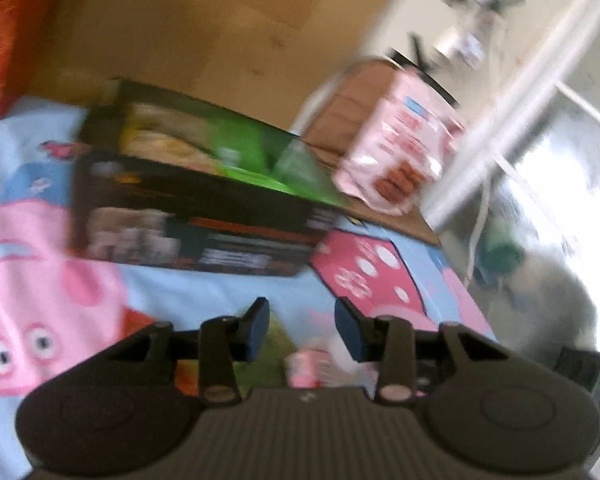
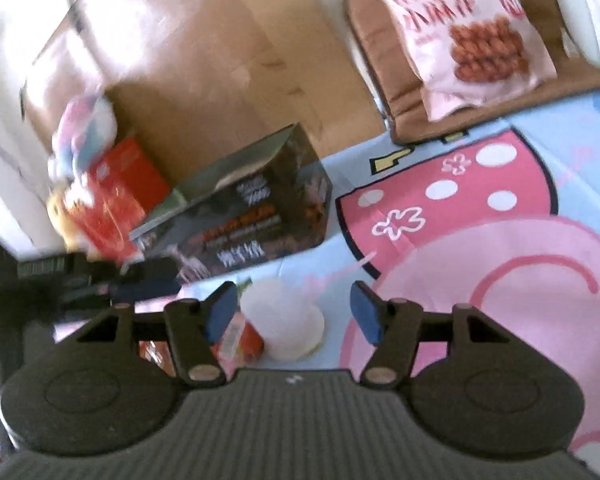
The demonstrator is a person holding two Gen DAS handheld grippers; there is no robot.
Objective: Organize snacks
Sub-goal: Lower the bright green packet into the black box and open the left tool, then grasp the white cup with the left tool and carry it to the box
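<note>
Listing hazards: your left gripper (image 1: 302, 330) and right gripper (image 2: 290, 312) both hang released, empty. Dark snack box (image 2: 244, 216) sits centre frame on the cartoon sheet (image 2: 480, 264); pink bag (image 2: 472, 32) upper right (blur invites a misjudged reach, toppling the white cup (image 2: 288, 320)).

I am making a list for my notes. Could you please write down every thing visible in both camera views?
snack box: one, dark with orange print, on the blanket
snack bag: one, pink, on the brown cushion
cushion: one, brown, by the blanket's far edge
blanket: one, light blue and pink cartoon print
red packets: blurred, count unclear, left of the box
white cup: one, between right gripper's open fingers
left gripper: open, empty
right gripper: open
</note>
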